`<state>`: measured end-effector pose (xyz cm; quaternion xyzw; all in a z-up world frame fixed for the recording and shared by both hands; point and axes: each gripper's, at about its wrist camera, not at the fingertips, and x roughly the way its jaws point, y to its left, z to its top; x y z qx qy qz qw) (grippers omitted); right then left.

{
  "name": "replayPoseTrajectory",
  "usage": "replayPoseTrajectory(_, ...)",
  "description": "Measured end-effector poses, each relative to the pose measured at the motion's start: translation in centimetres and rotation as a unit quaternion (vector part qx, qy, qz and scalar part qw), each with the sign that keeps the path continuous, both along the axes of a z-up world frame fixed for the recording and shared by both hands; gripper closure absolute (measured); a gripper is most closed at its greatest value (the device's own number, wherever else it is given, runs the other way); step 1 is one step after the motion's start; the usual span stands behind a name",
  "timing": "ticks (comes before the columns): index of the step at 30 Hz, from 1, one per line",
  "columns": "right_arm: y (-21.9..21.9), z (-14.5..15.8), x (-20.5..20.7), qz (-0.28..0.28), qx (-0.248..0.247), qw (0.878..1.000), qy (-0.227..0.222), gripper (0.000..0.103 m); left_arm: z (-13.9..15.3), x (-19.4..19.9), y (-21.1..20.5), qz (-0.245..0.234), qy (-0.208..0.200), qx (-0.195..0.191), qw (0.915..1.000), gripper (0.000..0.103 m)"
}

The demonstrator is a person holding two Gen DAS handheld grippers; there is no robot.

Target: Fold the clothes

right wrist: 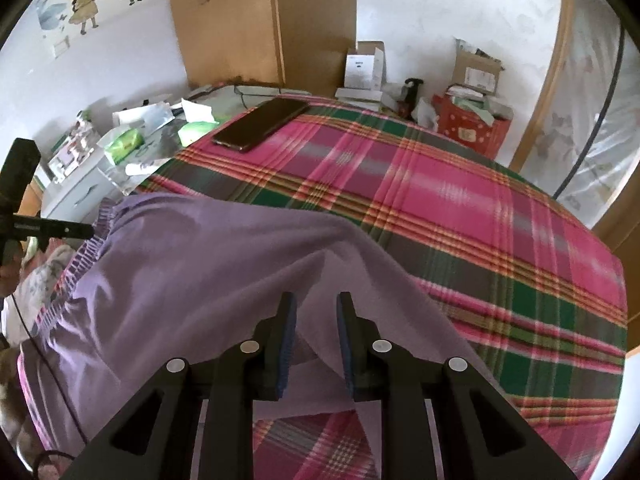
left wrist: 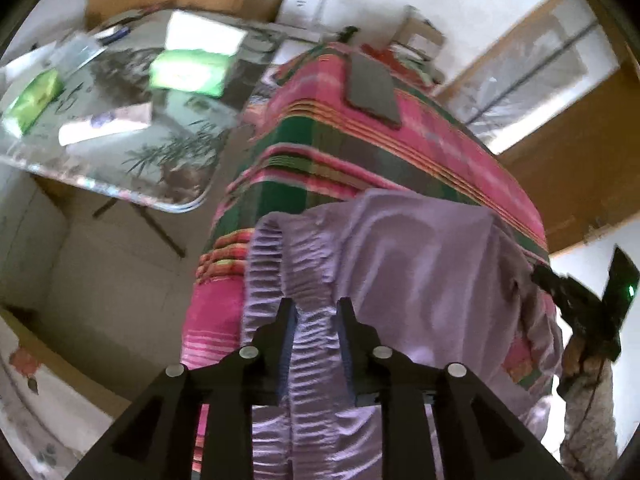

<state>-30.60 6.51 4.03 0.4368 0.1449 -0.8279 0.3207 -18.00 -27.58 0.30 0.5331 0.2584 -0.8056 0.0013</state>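
A purple garment (left wrist: 420,248) (right wrist: 200,272) with a ruffled elastic waistband lies on a pink and green plaid cover (left wrist: 320,148) (right wrist: 480,200). In the left wrist view my left gripper (left wrist: 316,308) stands over the waistband. The band runs loosely between its parted fingers, so it is open. My right gripper (right wrist: 316,304) is shut on a fold of the purple cloth, which tents up in a ridge toward the pads. Each gripper shows at the edge of the other's view: the right gripper (left wrist: 540,276) at the cloth's far side, the left gripper (right wrist: 90,230) at the waistband.
A dark phone (left wrist: 372,88) (right wrist: 260,124) lies on the far part of the plaid cover. Beside it stands a glass-topped table (left wrist: 120,184) with green tissue packs (left wrist: 188,72) (right wrist: 124,144) and papers. Cardboard boxes (right wrist: 476,68) and a red bag (right wrist: 468,128) sit behind.
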Motion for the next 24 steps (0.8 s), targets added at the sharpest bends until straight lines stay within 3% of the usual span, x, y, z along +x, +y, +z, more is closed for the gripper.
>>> replayPoseTrajectory(2, -0.2, -0.4, 0.2, 0.004, -0.003, 1.000, -0.009, 0.081, -0.5, -0.2, -0.3, 0.006, -0.004, 0.007, 0.9999, 0.081)
replayPoseTrajectory(7, -0.6, -0.9, 1.1, 0.021, -0.002, 1.000, -0.022, 0.080, -0.9, -0.4, -0.6, 0.013, 0.009, 0.029, 0.9994, 0.067)
replayPoseTrajectory(11, -1.1, -1.3, 1.6, 0.029, -0.005, 0.999, -0.028, 0.079, -0.9, -0.4, -0.4, 0.021, 0.009, 0.033, 0.9992, 0.066)
replayPoseTrajectory(12, -1.1, -1.4, 1.6, 0.030, -0.006, 0.999, -0.030, 0.079, -0.9, -0.3, -0.4, 0.026, 0.011, 0.043, 0.9987, 0.071)
replayPoseTrajectory(13, -1.2, -1.5, 1.7, 0.030, -0.006, 0.999, -0.032, 0.079, -1.1, -0.3, -0.5, 0.027, 0.010, 0.052, 0.9982, 0.087)
replayPoseTrajectory(14, -1.2, -1.6, 1.7, 0.030, -0.006, 0.999, -0.034, 0.079, -1.2, -0.3, -0.5, 0.028, 0.010, 0.060, 0.9977, 0.092)
replayPoseTrajectory(18, -1.3, -1.9, 1.7, 0.028, -0.004, 0.999, -0.036, 0.079, -0.5, 0.0, -1.2, 0.048, 0.029, 0.047, 0.9973, 0.098)
replayPoseTrajectory(24, -1.0, -1.9, 1.3, 0.018, -0.010, 0.999, -0.037, 0.079, 0.7, 0.6, -3.7, 0.095, 0.051, 0.029, 0.9938, 0.100)
